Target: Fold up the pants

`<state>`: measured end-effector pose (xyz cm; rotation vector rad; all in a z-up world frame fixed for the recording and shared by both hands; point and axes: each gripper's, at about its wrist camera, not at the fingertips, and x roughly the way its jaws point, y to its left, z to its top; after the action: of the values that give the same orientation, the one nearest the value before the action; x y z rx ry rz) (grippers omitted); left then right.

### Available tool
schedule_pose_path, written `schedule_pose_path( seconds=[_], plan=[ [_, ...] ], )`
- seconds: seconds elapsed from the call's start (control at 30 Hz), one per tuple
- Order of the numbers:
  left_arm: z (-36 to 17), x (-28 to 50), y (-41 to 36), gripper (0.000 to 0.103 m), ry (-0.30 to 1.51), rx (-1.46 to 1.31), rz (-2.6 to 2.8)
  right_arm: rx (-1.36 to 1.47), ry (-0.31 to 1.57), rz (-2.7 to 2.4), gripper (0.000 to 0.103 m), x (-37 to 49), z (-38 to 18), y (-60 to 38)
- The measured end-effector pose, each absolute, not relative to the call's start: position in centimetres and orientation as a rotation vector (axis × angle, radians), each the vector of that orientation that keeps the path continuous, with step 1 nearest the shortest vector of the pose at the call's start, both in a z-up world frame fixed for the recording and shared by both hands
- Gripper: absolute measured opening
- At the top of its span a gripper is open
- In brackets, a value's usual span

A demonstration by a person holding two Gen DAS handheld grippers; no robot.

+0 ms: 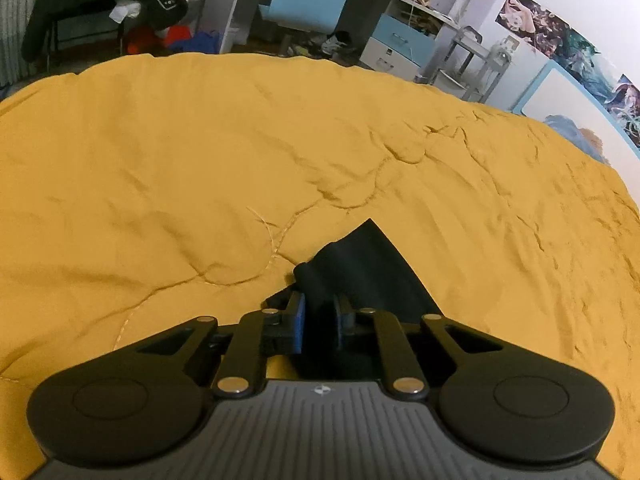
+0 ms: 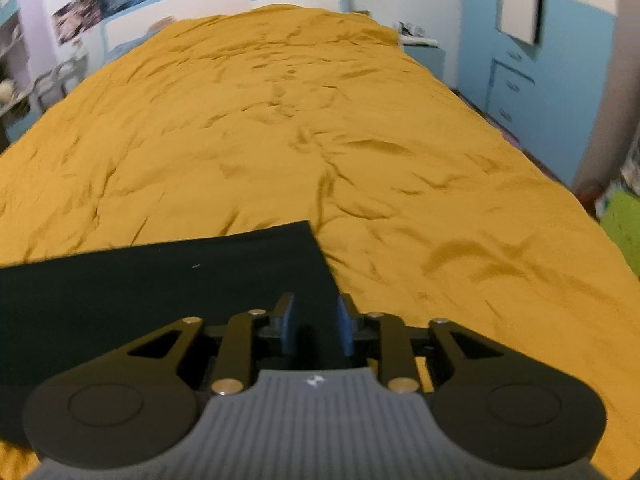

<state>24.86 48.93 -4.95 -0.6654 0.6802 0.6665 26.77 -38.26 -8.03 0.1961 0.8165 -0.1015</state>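
— Pants [image 2: 168, 280], dark ones, are on the bed [image 2: 280, 120], lying on the mustard-yellow bedspread. Which end has each gripper got?

— Hard to name the ends. The left gripper [image 1: 320, 312] has a bunched corner of the cloth between its blue pads [image 1: 298, 312]; the fabric rises past the fingertips to a point just beyond them and falls away to the right of the fingers. The pads are drawn in on it, gripping, though the cloth is so dark that the pinch itself is hard to make out.

— And the right gripper [image 2: 316, 324]?

— Its fingers straddle the edge of a flat, smooth panel. That panel spreads out to the left of the fingers and ends in a clean corner just ahead of them, slightly left. The pads sit close on either side of the cloth, so I'd judge it clamped too, though this view is a little blurred.

— Why hold it at two corners like that?

— My guess: with both corners pinched, the fabric between them stays taut and flat, so a fold can be carried over without creasing. The right side looks tidy; the left corner is crumpled, so it may want a tug outward first.

— Anything in the way?

— Beyond both sets of fingers I see only wrinkled bedspread. The cluttered chair [image 1: 100, 0] and shelves are well apart, past the far edge of the bed.
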Motion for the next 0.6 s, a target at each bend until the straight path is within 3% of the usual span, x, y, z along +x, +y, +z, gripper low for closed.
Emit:
schedule_pose_path(
  seconds=[0.5, 0.6],
  plan=[
    [-5.4, 25.3, 48.6, 0.016, 0.704, -0.7, 0.68, 0.623, 0.826, -0.202, 0.033, 21.7, -8.8, -42.5],
    [-5.4, 25.4, 48.6, 0.016, 0.7, -0.704, 0.685, 0.759, 0.877, -0.176, 0.04, 22.0, -10.0, -42.5]
  ],
)
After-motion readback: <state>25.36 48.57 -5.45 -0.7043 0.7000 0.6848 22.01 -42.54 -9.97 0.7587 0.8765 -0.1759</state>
